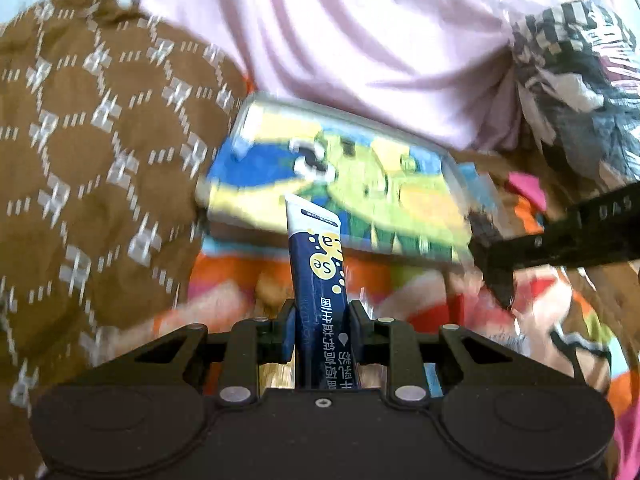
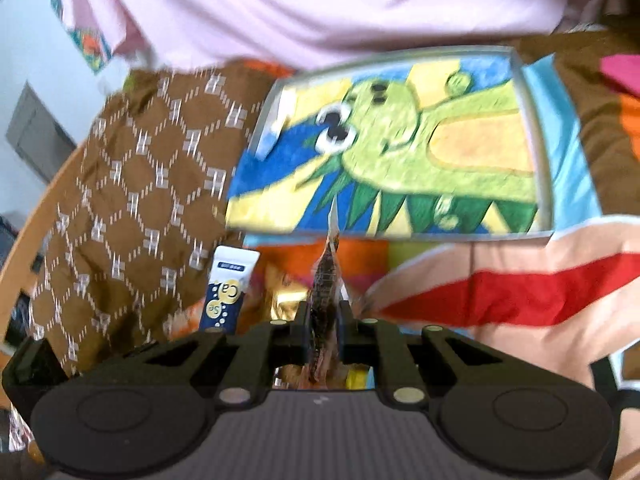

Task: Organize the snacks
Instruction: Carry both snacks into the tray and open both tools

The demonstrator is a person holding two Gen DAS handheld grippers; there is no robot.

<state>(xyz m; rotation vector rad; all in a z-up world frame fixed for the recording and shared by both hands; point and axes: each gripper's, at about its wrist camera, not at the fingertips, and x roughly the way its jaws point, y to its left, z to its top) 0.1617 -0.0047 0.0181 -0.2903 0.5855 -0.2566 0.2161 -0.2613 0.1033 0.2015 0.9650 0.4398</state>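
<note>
My left gripper [image 1: 322, 312] is shut on a navy and white snack stick pack [image 1: 318, 256] with yellow dots, held upright. The same pack shows in the right wrist view [image 2: 228, 288], left of my right gripper. My right gripper [image 2: 322, 312] is shut on a thin clear packet with a dark, patterned snack [image 2: 326, 280] inside, seen edge-on. Ahead of both lies a shallow tray with a green cartoon dinosaur [image 1: 340, 184] on blue and yellow; it also fills the right wrist view [image 2: 400, 148]. The right gripper's black finger [image 1: 560, 236] juts in at the right of the left wrist view.
A brown cloth with white diamond pattern [image 1: 88, 152] lies at the left, also in the right wrist view [image 2: 140, 184]. A person in a pink shirt [image 1: 340, 40] sits behind the tray. Colourful bedding [image 2: 520, 296] lies underneath. A plastic-wrapped bundle [image 1: 580, 92] sits at the right.
</note>
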